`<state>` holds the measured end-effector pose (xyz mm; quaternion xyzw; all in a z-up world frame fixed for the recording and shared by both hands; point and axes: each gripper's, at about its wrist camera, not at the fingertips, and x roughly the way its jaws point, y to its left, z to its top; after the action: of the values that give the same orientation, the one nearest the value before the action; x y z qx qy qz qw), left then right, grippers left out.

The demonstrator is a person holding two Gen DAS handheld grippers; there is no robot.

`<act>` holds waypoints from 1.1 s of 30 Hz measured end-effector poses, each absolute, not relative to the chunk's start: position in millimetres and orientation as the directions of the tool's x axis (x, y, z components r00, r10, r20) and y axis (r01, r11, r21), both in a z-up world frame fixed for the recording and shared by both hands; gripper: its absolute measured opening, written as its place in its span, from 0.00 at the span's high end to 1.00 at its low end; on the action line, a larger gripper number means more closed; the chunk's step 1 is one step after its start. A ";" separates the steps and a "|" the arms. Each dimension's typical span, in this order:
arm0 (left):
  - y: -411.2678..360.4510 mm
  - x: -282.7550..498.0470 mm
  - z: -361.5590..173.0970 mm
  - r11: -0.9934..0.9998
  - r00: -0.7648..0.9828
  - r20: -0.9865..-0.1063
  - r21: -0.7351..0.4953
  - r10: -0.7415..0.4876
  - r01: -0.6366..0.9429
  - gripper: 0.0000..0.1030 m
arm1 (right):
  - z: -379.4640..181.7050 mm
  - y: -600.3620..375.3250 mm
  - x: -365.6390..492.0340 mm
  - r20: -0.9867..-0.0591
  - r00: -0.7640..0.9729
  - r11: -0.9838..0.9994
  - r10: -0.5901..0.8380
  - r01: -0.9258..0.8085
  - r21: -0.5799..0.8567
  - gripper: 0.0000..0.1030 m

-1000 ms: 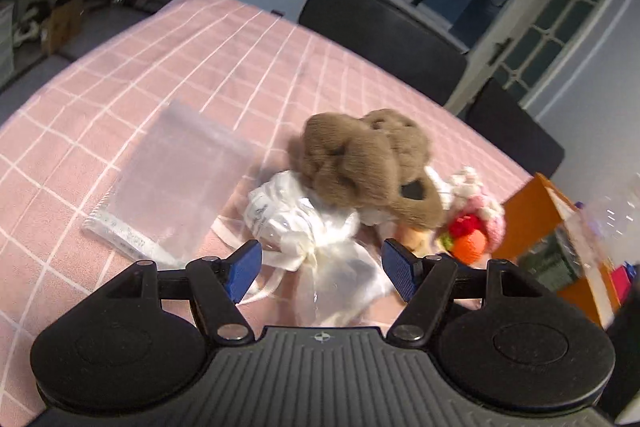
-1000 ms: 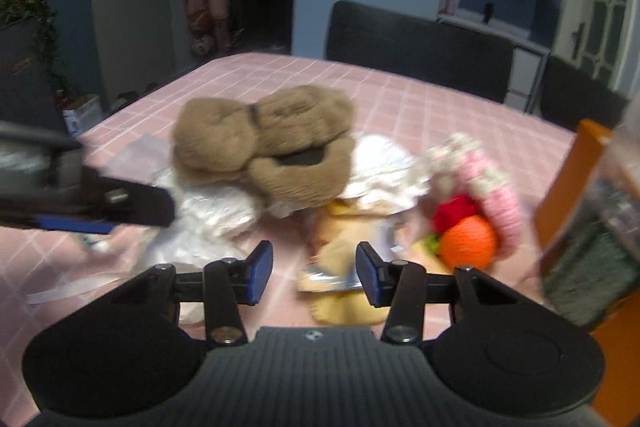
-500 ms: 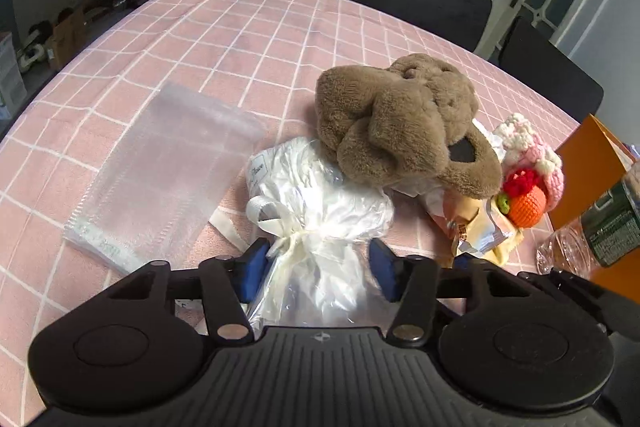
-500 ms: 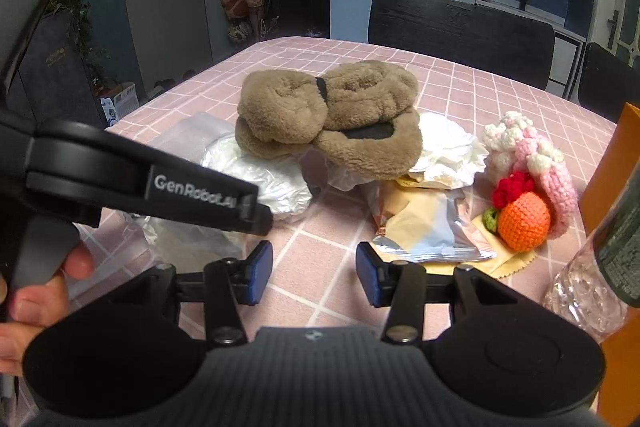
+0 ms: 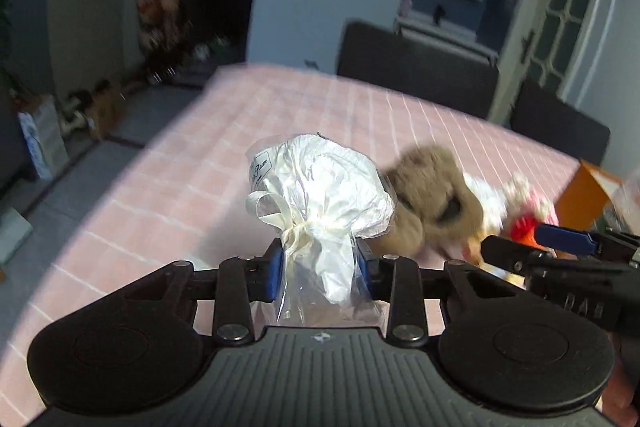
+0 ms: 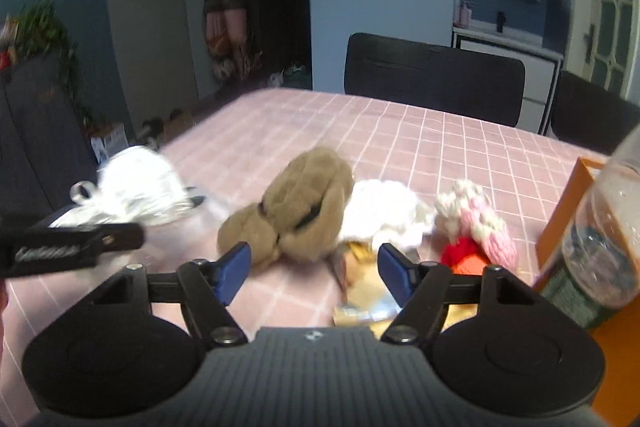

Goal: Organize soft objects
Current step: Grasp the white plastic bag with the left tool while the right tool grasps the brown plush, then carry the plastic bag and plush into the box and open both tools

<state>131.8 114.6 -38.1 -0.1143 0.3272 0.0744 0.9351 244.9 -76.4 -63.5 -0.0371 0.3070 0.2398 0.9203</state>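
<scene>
The left claw (image 5: 319, 269) is closed on the neck of a white pouch (image 5: 324, 195), a satin bundle in clear plastic tied with a cream ribbon (image 5: 276, 211). Both blue pads (image 5: 275, 269) press the plastic just below the knot, and the pouch's rounded top stands upright above the fingers, lifted off the desk (image 5: 200, 187). From the right wrist view the same pouch (image 6: 136, 187) shows blurred at the left, above the pink checked cloth, with the left claw's black arm (image 6: 72, 251) beneath it.

The right claw (image 6: 314, 273) stands wide open and holds nothing; its blue pads (image 6: 232, 267) hang over the desk (image 6: 460, 147) in front of the pile. Just beyond them lies a brown plush toy (image 6: 296, 211). Touching its right side is a crumpled white cloth (image 6: 384, 215), and beside that a pink and white knitted piece (image 6: 476, 223) with red and orange parts (image 6: 464, 255) at its near side. A foil packet (image 6: 360, 291) lies under the claw's right finger. At the far right an orange box (image 6: 560, 219) stands on the desk, with a plastic bottle (image 6: 604, 239) close in front of it. A black chair (image 6: 432, 79) stands behind the desk.
</scene>
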 end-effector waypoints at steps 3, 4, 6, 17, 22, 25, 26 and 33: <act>122.7 135.6 -25.0 0.963 0.795 -0.599 -0.145 0.098 -0.229 0.62 | -59.3 -63.7 261.6 -0.574 0.702 0.888 0.423 -0.447 0.108 0.31; 124.6 139.0 -22.7 0.964 0.797 -0.597 -0.146 0.093 -0.221 0.62 | -58.5 -56.7 267.5 -0.570 0.706 0.889 0.420 -0.447 0.102 0.31; 125.5 146.2 -21.1 0.968 0.805 -0.588 -0.145 0.083 -0.205 0.62 | -61.3 -46.3 282.9 -0.572 0.717 0.897 0.399 -0.434 0.083 0.26; 131.9 160.1 -40.4 0.963 0.789 -0.611 -0.166 0.070 -0.214 0.62 | -93.2 -22.2 342.8 -0.645 0.667 0.907 0.373 -0.409 0.102 0.39; 132.6 158.6 -42.9 0.959 0.782 -0.620 -0.173 0.070 -0.224 0.62 | -94.2 -20.2 339.6 -0.643 0.667 0.899 0.377 -0.430 0.082 0.59; 130.7 156.8 -43.2 0.958 0.782 -0.620 -0.178 0.066 -0.223 0.62 | -89.5 -19.3 334.0 -0.633 0.677 0.894 0.374 -0.444 0.053 0.66; 130.1 156.0 -42.9 0.959 0.782 -0.620 -0.177 0.067 -0.222 0.62 | -87.0 -19.9 330.9 -0.627 0.681 0.893 0.379 -0.447 0.055 0.66; 126.8 142.4 -28.4 0.964 0.807 -0.586 -0.163 0.076 -0.208 0.62 | -49.7 -34.8 294.4 -0.551 0.700 0.866 0.454 -0.492 0.088 0.66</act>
<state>142.4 126.8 -28.4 -0.1101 0.3016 0.0752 0.9441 294.4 -34.8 -49.7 -0.0329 0.2899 0.2567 0.9214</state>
